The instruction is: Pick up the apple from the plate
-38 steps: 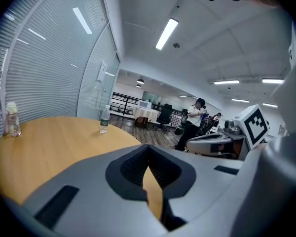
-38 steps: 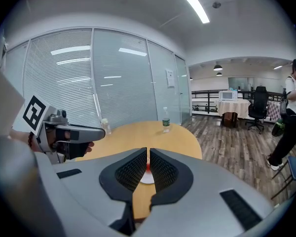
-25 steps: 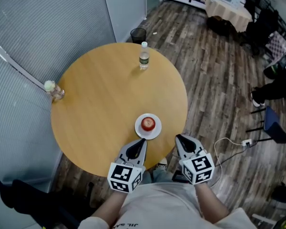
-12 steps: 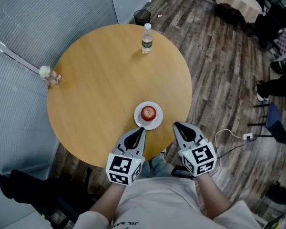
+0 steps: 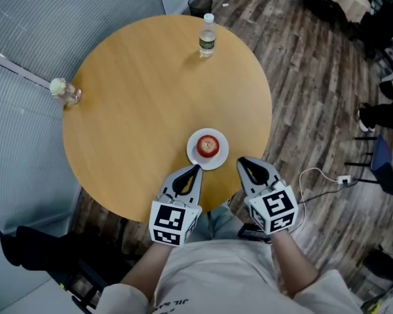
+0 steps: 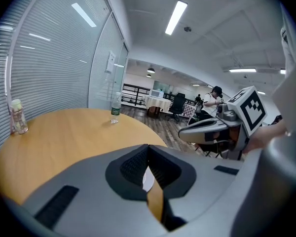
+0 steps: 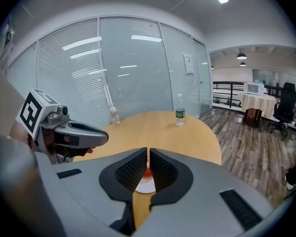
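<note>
A red apple (image 5: 208, 145) sits on a small white plate (image 5: 198, 157) near the front edge of the round wooden table (image 5: 137, 103). My left gripper (image 5: 195, 169) hovers just short of the plate on its near-left side, jaws shut and empty. My right gripper (image 5: 241, 163) hangs off the table's edge to the plate's right, also shut and empty. In the right gripper view a sliver of the apple (image 7: 147, 172) and plate (image 7: 145, 186) shows through the slit between the shut jaws. The left gripper view shows only a bit of the plate (image 6: 148, 179).
A water bottle (image 5: 207, 36) stands at the table's far edge. A small clear jar (image 5: 64, 91) sits at the left rim beside the blinds. A black bin (image 5: 200, 4) stands on the wood floor beyond. A white cable and plug (image 5: 340, 179) lie at the right.
Both grippers have sunk and come closer to the plate. The view has shifted, so the table and plate now sit higher and nearer in the picture. Jaws stayed shut.
</note>
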Available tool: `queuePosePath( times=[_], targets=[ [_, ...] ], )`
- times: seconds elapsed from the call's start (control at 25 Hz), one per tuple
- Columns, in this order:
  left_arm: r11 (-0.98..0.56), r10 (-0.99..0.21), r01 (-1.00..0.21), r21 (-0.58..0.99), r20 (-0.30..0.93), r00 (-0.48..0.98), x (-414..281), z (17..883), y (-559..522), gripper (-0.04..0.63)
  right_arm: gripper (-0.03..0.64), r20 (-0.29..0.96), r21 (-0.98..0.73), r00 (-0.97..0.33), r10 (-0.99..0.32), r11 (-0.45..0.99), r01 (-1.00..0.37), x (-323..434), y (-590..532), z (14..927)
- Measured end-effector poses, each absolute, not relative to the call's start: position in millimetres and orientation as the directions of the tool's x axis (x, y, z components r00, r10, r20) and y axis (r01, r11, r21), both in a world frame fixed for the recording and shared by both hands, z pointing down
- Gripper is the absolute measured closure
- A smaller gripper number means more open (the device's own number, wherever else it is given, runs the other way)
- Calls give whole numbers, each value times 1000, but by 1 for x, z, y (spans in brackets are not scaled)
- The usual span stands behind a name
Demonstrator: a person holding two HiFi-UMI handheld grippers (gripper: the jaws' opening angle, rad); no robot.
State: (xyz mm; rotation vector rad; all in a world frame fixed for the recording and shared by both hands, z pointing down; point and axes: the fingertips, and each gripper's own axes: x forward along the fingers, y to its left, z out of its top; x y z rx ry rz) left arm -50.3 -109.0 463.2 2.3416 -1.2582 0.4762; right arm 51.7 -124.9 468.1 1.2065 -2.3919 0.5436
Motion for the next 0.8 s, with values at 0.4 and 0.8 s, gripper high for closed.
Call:
queuePosePath(
  times=[0.4, 0.8],
  targets=[
    [-502, -667, -837, 217, 519, 535, -44, 495, -123, 592, 578, 544, -179, -548, -635, 550, -816, 47, -133, 491],
    [-503, -634, -831, 237, 552, 541, -39, 523, -129, 562, 578, 564, -210, -559, -607, 550, -808, 40, -141, 511]
  ],
)
